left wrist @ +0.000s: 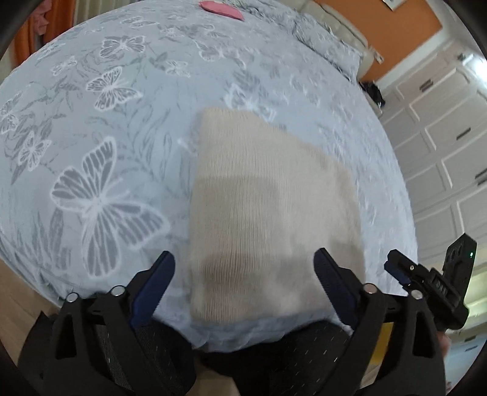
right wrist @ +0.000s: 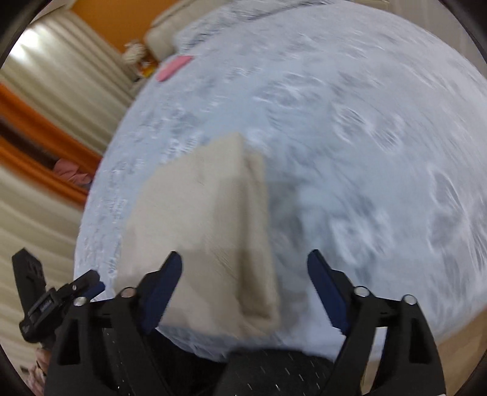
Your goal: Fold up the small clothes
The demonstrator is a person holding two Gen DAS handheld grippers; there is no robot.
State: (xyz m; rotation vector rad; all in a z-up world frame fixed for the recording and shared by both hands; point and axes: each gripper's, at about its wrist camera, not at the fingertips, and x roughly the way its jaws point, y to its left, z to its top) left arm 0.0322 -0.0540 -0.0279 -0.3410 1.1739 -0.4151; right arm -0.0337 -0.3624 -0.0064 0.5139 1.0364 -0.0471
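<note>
Right now a cream knitted garment (left wrist: 268,213) lies folded flat on the bed (left wrist: 121,121), close to the near edge of the mattress. Its near hem sits just inside that edge, and below it a strip of dark dotted clothing on the person (left wrist: 289,350) shows against the bed. The bedspread (right wrist: 365,152) is pale blue with a grey and white butterfly print.

Both tools hover above the near end of the garment. The left gripper (left wrist: 245,262) has its fingers spread wide and released; the left one stands over bare bedspread just beside the garment's left edge, the right one over the garment's near right part, and neither presses on the cloth. The right gripper (right wrist: 245,265) is likewise released, fingers wide apart, with nothing between them but the garment's right edge lying below; a folded layer shows along that edge.

Open bedspread runs far to the left, to the right and beyond the garment. A pink item (left wrist: 222,9) lies well apart near the far side. In the left wrist view, white cupboards (left wrist: 441,152) stand past the bed's right edge; in the right wrist view, curtains (right wrist: 45,106) hang beyond its left edge. Wood floor (right wrist: 456,335) shows at the near corner. The right wrist view is blurred.
</note>
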